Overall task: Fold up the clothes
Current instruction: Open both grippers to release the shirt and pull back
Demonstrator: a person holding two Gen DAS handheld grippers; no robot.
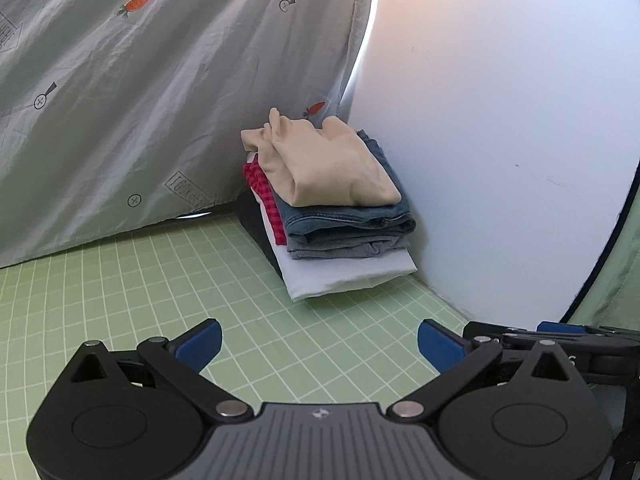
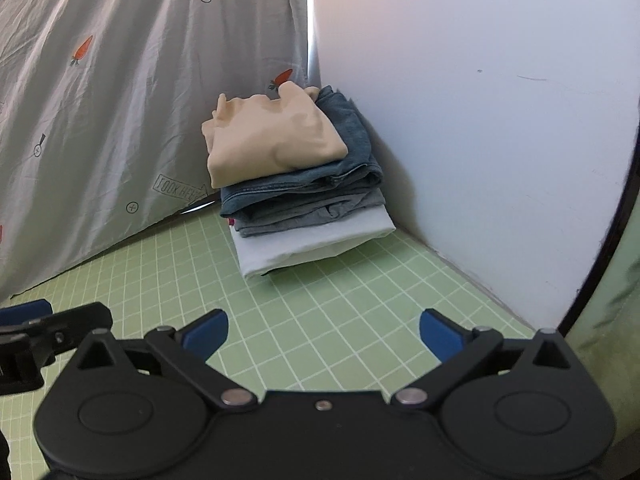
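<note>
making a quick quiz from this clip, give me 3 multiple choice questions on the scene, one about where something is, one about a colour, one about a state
1. Where does the stack of folded clothes sit?
A. in the corner where the printed sheet meets the white wall
B. in the middle of the green mat
C. between the fingers of the left gripper

2. What colour is the garment on top of the stack?
A. red checked
B. beige
C. black

3. How do the jaws of the right gripper stand?
A. shut on the jeans
B. shut on nothing
C. open, holding nothing

Answers:
1. A, the stack lies at the far edge of the green mat, against the printed sheet and the white wall.
2. B, the beige garment lies over the folded jeans.
3. C, its blue pads are wide apart with only mat between them.
</note>
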